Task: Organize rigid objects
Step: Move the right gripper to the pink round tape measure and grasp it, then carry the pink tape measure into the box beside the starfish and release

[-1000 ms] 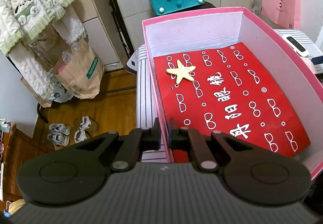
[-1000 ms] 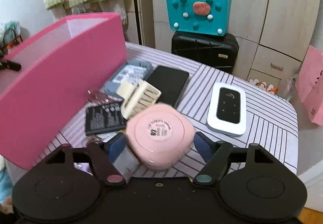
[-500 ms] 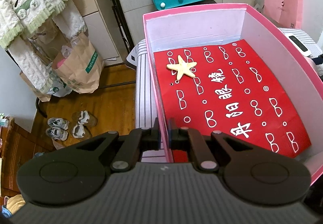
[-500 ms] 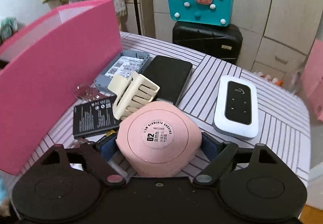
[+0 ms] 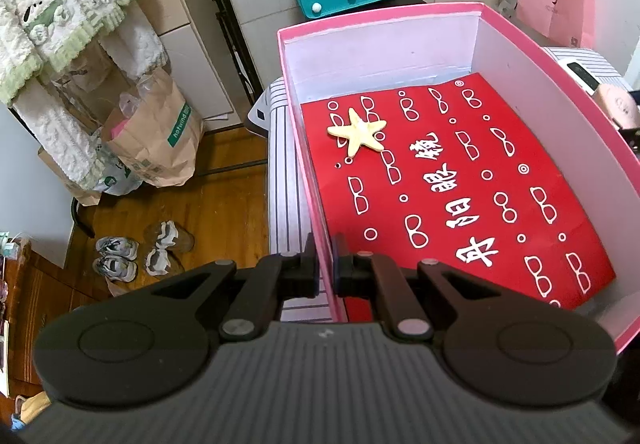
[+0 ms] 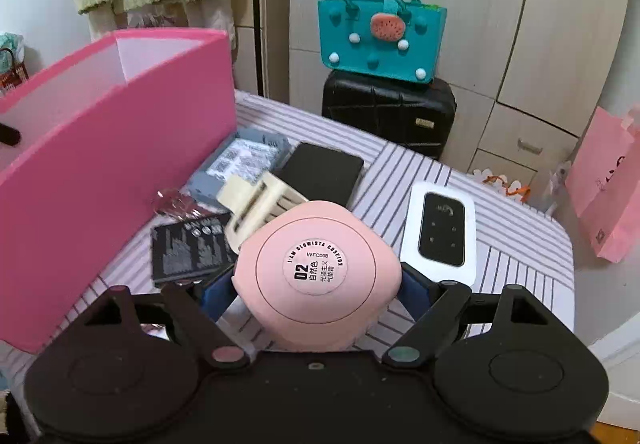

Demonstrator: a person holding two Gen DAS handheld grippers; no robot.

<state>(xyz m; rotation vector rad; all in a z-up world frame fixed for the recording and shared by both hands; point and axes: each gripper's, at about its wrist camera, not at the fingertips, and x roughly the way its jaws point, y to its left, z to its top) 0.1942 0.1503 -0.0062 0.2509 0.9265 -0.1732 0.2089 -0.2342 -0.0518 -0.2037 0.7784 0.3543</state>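
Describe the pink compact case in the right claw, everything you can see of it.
The pink case is a rounded, squarish compact that looks like smooth matte plastic, with a thin circular groove and a round white label printed "02". It is closed, its labelled face turned to the camera. The right claw grips its two sides with blue pads, holding it above the striped table, in front of the cream hair clip.

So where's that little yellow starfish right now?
In the left wrist view, the starfish lies alone inside the pink box, on the red printed sheet, near the box's far left corner.
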